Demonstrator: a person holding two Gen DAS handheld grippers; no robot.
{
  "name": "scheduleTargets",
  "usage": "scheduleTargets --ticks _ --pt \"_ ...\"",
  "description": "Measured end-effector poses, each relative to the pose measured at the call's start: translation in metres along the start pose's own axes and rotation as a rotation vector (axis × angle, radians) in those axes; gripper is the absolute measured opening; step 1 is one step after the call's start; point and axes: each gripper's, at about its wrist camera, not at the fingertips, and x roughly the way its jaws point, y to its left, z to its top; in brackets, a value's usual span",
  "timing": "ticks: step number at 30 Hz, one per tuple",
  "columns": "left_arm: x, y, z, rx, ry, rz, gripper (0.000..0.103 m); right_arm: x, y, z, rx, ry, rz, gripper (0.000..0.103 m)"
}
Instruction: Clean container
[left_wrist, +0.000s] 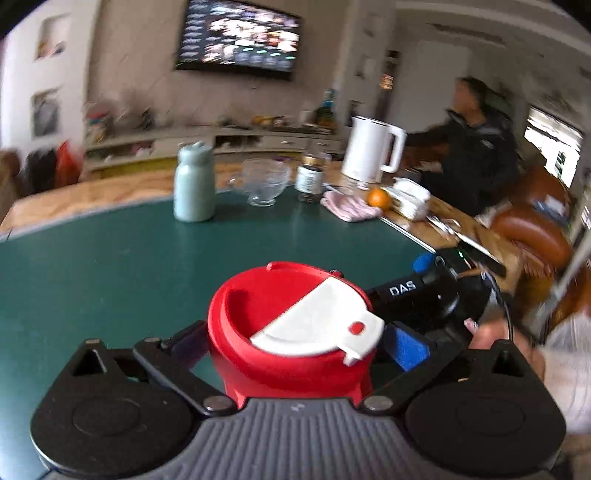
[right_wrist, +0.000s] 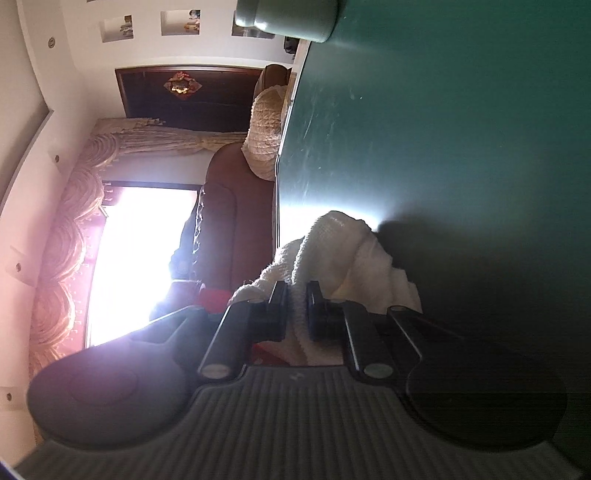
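A red container with a red and white flip lid stands upright between my left gripper's fingers, which are shut on its sides above the green table. My right gripper is shut on a white cloth and is rolled on its side, so the table stands vertical in its view. In the left wrist view the right gripper's black body is just right of the container. A bit of red shows beside the cloth.
On the table's far side stand a pale green bottle, a glass bowl, a dark jar, a white kettle, a pink cloth and an orange. A person sits at the right. A brown sofa is beyond the table's edge.
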Motion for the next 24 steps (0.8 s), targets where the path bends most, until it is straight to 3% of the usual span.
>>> scheduleTargets --ticks 4,7,13,19,24 --pt "-0.008 -0.013 -0.001 -0.080 -0.041 0.141 0.103 -0.006 0.002 0.000 -0.001 -0.001 -0.005 0.013" --pt "-0.012 -0.041 -0.002 -0.078 -0.106 0.303 0.103 -0.004 0.005 0.001 -0.008 -0.008 -0.010 0.013" --pt "0.012 -0.071 0.009 -0.104 -0.086 0.482 0.103 -0.013 0.011 -0.004 -0.055 -0.019 -0.041 0.013" --pt "0.028 -0.076 0.013 -0.168 -0.082 0.584 0.103 -0.015 0.015 -0.006 -0.075 -0.026 -0.049 0.013" --pt "0.033 -0.072 0.014 -0.185 -0.082 0.587 0.103 -0.015 0.014 -0.005 -0.083 -0.027 -0.048 0.013"
